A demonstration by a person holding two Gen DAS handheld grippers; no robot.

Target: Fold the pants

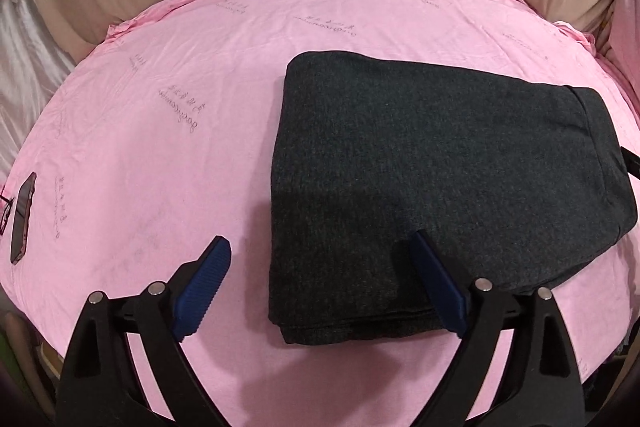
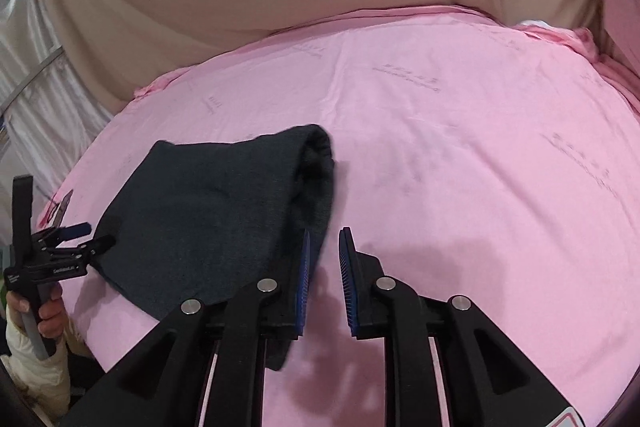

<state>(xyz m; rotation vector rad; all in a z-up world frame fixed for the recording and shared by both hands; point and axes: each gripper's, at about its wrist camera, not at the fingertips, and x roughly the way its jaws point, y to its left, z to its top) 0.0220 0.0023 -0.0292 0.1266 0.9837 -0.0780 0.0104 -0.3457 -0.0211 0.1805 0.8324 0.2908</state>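
The pants point(image 1: 440, 179) lie folded into a thick dark block on the pink sheet point(image 1: 160, 147). In the left wrist view they fill the middle and right of the frame, with stacked edges showing at the bottom. In the right wrist view they sit at the lower left, and one rolled end sticks up near the middle.

The left tool point(image 1: 320, 281) has its jaws wide apart. One blue pad is over the pink sheet at the lower left, and the other is over the near part of the pants. Nothing is pinched between them.

The right tool point(image 2: 326, 279) has its jaws close together, with a thin gap left. The left pad sits right by the edge of the pants, but I see no cloth caught in the gap, only pink sheet. So it holds nothing.

A hand point(image 2: 48, 311) in a pale sleeve holds the left tool at the far left of the right wrist view.

I think the folding is nearly done. The step looks like letting go after a fold, or tidying up. The rolled end at the right side of the block looks a bit puffy. The next move may be to press that end flat, or just to pull both tools away without dragging the cloth
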